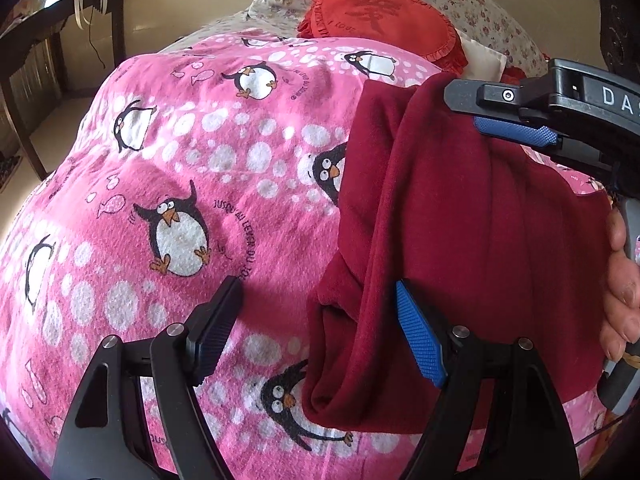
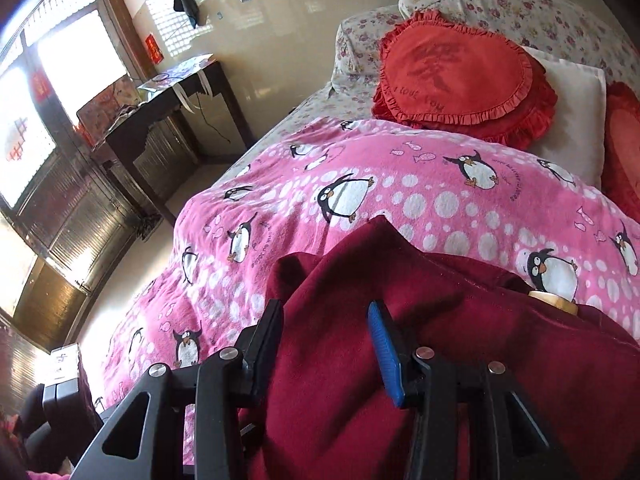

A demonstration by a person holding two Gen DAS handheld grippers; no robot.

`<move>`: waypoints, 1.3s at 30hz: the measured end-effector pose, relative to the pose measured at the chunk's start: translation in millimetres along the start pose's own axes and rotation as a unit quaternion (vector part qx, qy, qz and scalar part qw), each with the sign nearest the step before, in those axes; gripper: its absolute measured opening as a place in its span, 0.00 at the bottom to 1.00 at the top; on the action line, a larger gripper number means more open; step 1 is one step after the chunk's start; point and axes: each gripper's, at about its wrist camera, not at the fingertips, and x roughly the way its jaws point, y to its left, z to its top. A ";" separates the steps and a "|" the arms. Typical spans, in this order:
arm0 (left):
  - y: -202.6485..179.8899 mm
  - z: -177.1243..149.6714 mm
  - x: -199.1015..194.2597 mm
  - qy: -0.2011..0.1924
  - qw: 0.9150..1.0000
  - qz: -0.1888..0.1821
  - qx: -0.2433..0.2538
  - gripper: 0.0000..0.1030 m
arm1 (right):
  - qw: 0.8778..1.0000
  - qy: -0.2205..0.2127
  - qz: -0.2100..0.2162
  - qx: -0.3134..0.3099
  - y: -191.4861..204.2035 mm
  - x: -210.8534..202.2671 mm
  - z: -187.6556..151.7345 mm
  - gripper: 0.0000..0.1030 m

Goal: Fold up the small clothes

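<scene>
A dark red garment (image 1: 460, 240) lies bunched on the pink penguin blanket (image 1: 180, 184). My left gripper (image 1: 316, 320) is open just above the blanket, with its blue-padded right finger (image 1: 420, 340) against the garment's left fold and nothing between the jaws. My right gripper (image 1: 516, 120) comes in from the upper right, over the garment's top edge. In the right wrist view the right gripper (image 2: 326, 344) is open with the garment (image 2: 360, 380) heaped between and under its fingers, not pinched.
The blanket (image 2: 400, 200) covers a bed. A red heart cushion (image 2: 460, 80) and floral pillows (image 2: 520, 8) lie at the head. A dark wooden table (image 2: 168, 112) stands beside the bed by the wall. A hand (image 1: 622, 280) holds the right gripper's handle.
</scene>
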 end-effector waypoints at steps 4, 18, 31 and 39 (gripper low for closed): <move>1.5 -0.9 -0.9 0.004 1.000 -0.004 0.001 0.76 | 1.000 -0.001 -0.010 -0.022 12.8 2.2 1.6 0.41; 5.2 -1.6 -1.4 0.003 1.000 -0.014 0.002 0.76 | 0.984 0.068 -0.046 -0.158 54.2 58.5 18.2 0.12; 2.8 1.4 1.9 0.002 1.000 -0.009 0.010 0.77 | 0.997 0.030 -0.030 -0.068 25.1 41.8 17.5 0.05; 1.3 -0.5 1.9 -0.001 1.000 -0.004 0.009 0.77 | 0.998 0.017 -0.022 -0.048 12.7 5.4 10.3 0.07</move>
